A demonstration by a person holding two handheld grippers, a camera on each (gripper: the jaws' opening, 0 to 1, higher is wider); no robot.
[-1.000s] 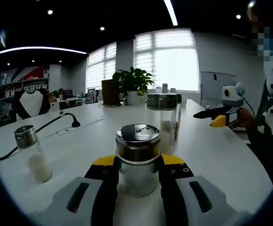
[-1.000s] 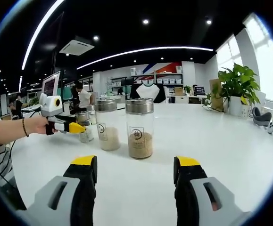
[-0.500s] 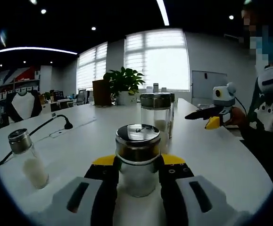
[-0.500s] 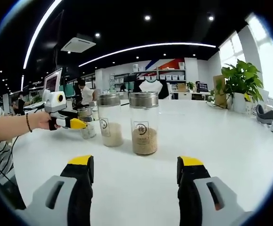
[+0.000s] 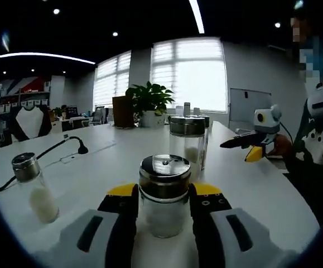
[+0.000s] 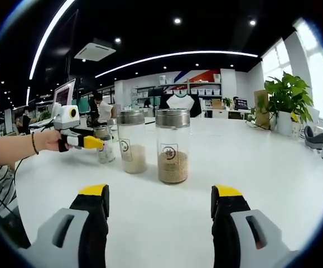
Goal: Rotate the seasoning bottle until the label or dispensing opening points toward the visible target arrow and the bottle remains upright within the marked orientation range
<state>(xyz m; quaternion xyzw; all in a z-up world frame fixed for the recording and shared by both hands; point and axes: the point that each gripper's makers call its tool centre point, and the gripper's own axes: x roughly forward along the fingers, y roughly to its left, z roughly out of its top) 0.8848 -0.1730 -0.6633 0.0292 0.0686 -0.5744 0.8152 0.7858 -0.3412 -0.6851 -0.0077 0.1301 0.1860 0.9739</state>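
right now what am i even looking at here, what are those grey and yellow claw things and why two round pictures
These are two hand-held grippers, each with two jaws and a fisheye camera looking along them. A person holds one in each hand; there is no robot arm.

The left gripper view shows the left gripper with its jaws closed on a small seasoning bottle with a metal shaker lid, upright on the white table. Another small bottle with white powder stands to the left.

The right gripper view shows the right gripper open and holding nothing. Ahead stand two tall jars with metal lids, one with brown grains, one paler. At the left of that view, a hand holds the other gripper beside the small bottle.
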